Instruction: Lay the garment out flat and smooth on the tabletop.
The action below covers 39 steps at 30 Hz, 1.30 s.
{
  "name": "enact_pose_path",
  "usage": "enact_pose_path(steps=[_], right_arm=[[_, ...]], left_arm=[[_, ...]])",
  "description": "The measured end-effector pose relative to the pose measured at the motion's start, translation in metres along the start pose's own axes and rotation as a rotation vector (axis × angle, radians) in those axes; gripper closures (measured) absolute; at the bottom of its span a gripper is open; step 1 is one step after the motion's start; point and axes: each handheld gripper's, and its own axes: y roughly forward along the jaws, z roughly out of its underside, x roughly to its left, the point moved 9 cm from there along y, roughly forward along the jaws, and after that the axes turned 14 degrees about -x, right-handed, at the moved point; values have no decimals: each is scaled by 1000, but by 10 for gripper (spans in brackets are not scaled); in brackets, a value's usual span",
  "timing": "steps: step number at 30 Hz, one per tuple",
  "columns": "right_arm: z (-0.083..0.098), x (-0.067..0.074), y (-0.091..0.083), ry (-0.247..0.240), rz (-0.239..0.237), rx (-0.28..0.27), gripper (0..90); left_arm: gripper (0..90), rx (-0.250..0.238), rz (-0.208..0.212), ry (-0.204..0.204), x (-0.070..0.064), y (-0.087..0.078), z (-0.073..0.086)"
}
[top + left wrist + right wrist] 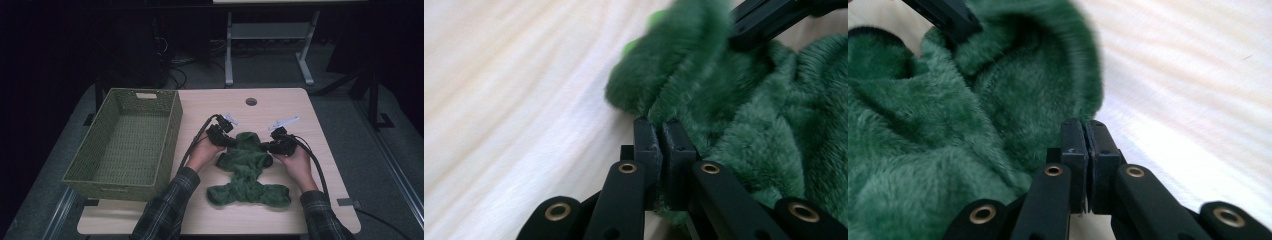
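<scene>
A fuzzy green garment (247, 170) lies spread on the light wooden table (280, 105), in front of the person. My left gripper (227, 141) sits at its upper left edge. In the left gripper view that gripper (663, 125) has its jaws pressed together on a fold of the green pile (749, 115). My right gripper (270, 146) is at the upper right edge. In its own view the right gripper (1083, 125) is shut, with the edge of the garment (948, 125) caught at the tips. Each gripper view shows the other gripper's black jaw at the top.
A woven green basket (120, 185) stands on the left part of the table, close to the left forearm. A round cable hole (251, 101) is near the far edge. Bare tabletop lies to the right of the garment and behind it.
</scene>
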Motion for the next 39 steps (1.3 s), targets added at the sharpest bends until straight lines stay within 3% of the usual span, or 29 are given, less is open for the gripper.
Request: enact_pose_path(steps=[4,8,13,16,25,27,31,35,39], right_arm=[[-10,-7,-14,7,18,-42,878],[-9,-16,-20,33,25,-50,881],[-2,-21,-11,17,54,-21,886],[4,-24,-2,15,71,-1,889],[10,-35,8,43,105,14,889],[10,-36,8,63,100,6,876],[5,-39,2,75,106,-14,705],[-10,-41,-19,103,102,-88,661],[-13,-41,-33,96,109,-91,631]], left_arm=[[868,-40,-51,-21,10,-13,-2],[871,-35,-57,-29,13,-14,4],[875,-18,-87,12,17,-5,17],[876,-18,-97,16,20,1,23],[859,-16,-116,37,23,11,27],[797,-9,-111,31,24,10,26],[678,-83,-97,-18,21,1,13],[588,-98,-82,-27,18,-11,3],[486,-119,-52,-41,9,-23,-3]])
